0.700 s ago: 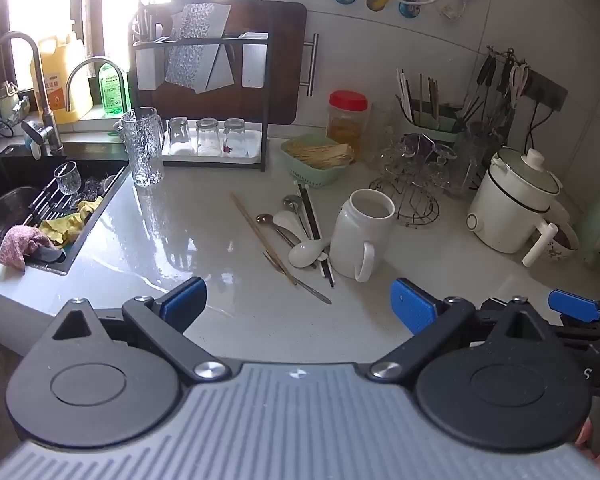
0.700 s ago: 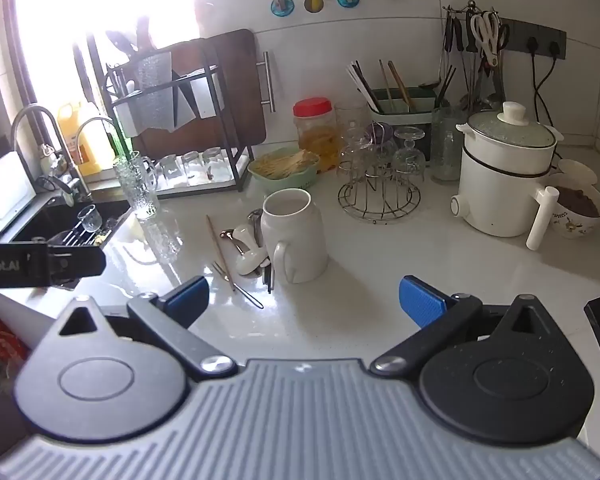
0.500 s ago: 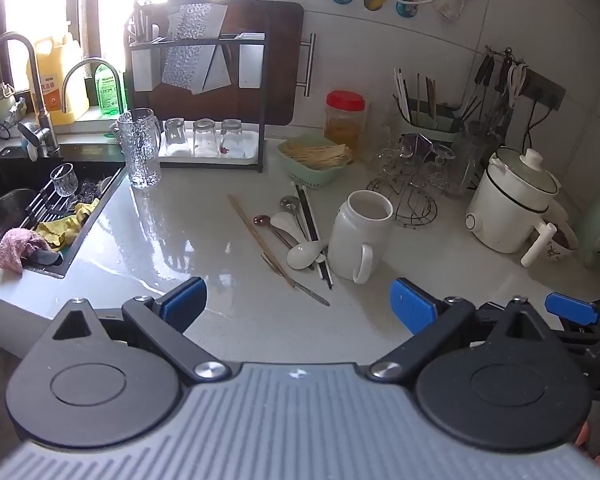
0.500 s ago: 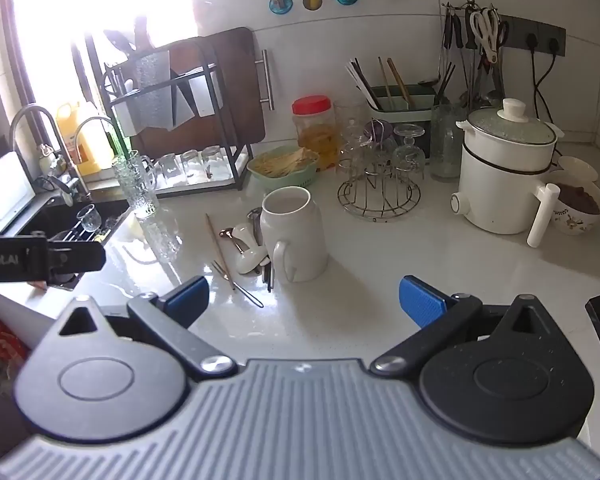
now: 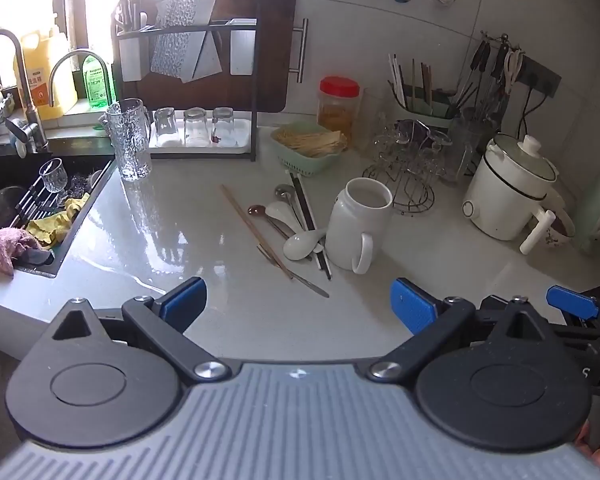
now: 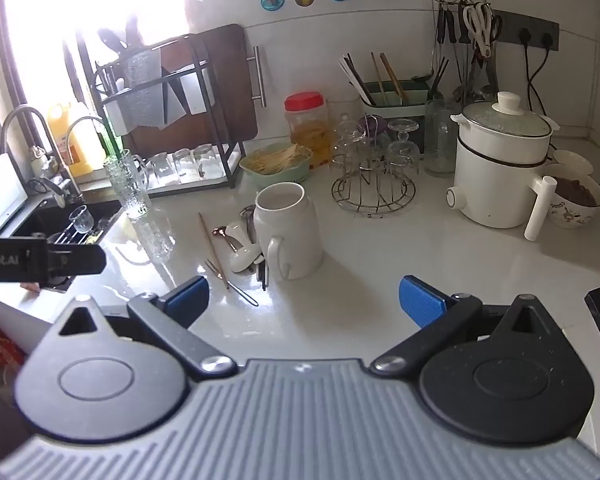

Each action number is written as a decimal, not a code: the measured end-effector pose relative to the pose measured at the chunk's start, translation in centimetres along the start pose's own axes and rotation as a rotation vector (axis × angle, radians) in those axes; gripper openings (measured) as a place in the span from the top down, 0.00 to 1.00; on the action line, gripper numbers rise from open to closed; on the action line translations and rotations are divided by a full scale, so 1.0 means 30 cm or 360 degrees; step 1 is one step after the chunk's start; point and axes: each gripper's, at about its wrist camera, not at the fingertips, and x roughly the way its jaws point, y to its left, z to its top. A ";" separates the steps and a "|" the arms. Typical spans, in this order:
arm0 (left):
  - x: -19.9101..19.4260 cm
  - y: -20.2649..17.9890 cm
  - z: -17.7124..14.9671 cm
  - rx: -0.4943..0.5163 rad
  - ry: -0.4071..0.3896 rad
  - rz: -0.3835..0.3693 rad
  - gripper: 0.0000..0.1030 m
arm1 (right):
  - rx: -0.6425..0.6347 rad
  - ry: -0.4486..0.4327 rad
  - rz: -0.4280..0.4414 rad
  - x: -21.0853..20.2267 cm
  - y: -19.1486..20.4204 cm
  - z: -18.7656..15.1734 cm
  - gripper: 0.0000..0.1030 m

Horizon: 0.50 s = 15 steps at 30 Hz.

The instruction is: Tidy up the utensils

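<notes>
Loose utensils lie on the white counter left of a white mug (image 5: pixel 359 224) (image 6: pixel 290 232): wooden chopsticks (image 5: pixel 256 232) (image 6: pixel 214 254), black chopsticks (image 5: pixel 305 212), metal spoons (image 5: pixel 286 192), a white ceramic spoon (image 5: pixel 301 244) (image 6: pixel 244 258) and a thin metal utensil (image 5: pixel 309 284) (image 6: pixel 242 292). My left gripper (image 5: pixel 298 300) is open and empty, held back near the counter's front edge. My right gripper (image 6: pixel 303 296) is open and empty, just in front of the mug. The left gripper's body also shows in the right wrist view (image 6: pixel 40 260).
A sink (image 5: pixel 16 208) with cloths and a glass lies at left. A glass pitcher (image 5: pixel 130 144), dish rack (image 5: pixel 192 80), green basket (image 5: pixel 307 148), red-lidded jar (image 5: pixel 337 104), wire glass stand (image 6: pixel 373 172), utensil holder (image 6: pixel 391 92) and white cooker (image 6: pixel 499 168) line the back.
Both grippers have edged slightly forward over the counter. Both stay open and empty. Nothing on the counter has moved.
</notes>
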 end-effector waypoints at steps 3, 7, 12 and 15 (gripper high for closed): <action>0.003 0.005 0.003 0.0004 0.0012 0.0002 0.03 | 0.0003 0.0000 -0.0002 0.001 0.007 -0.004 0.00; 0.002 0.008 0.004 -0.0001 0.0016 0.0003 0.03 | -0.0017 0.0003 -0.0010 0.003 0.015 0.000 0.00; -0.002 0.014 0.002 0.0004 0.0018 -0.0002 0.03 | -0.0024 0.0017 -0.0011 -0.003 0.026 -0.009 0.00; -0.006 0.013 0.000 0.0005 0.0022 -0.0006 0.03 | -0.0015 0.0025 -0.0011 -0.007 0.029 -0.018 0.00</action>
